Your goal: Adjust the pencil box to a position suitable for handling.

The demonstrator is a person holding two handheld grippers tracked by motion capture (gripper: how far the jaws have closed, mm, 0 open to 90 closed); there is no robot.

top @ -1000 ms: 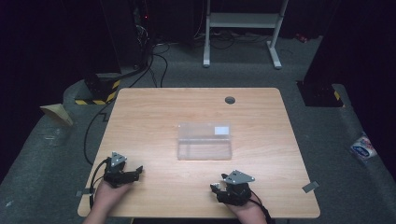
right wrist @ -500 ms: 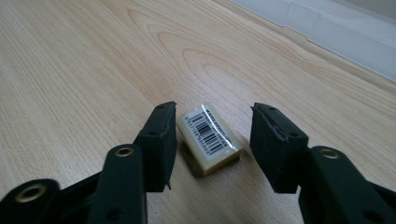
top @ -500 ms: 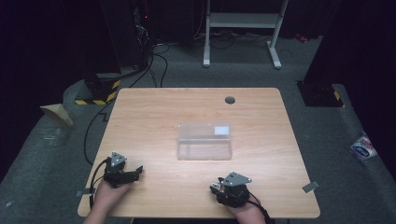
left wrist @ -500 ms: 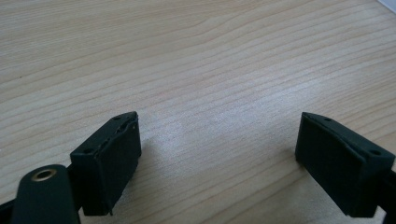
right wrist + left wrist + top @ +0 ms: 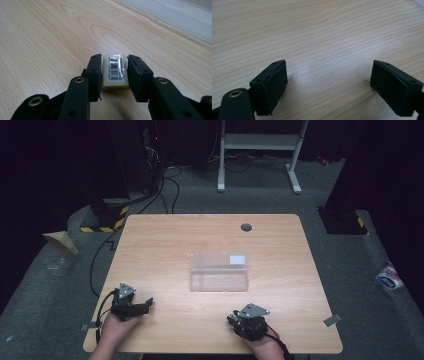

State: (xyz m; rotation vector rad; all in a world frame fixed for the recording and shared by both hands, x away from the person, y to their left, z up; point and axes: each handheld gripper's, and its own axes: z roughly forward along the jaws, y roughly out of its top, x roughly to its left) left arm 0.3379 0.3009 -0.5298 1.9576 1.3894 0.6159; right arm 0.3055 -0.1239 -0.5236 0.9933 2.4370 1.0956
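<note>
The right gripper (image 5: 115, 72) has its two black jaws drawn in on either side of a small cream rectangular eraser with a barcoded clear wrapper (image 5: 115, 72), both pads touching or all but touching its long sides (the left pad looks flush; whether the right one bears on it cannot be told), with the eraser low over or resting on the light wood-grain table (image 5: 45, 40). The left gripper (image 5: 329, 82) stands wide apart and holds nothing, bare wood between its jaws. In the high view both sit near the table's near edge, the clear plastic rectangular box (image 5: 219, 271) well ahead at centre. Judged step: securing the eraser; grip squarely across its middle and lift straight, lest it pivot or slip.
</note>
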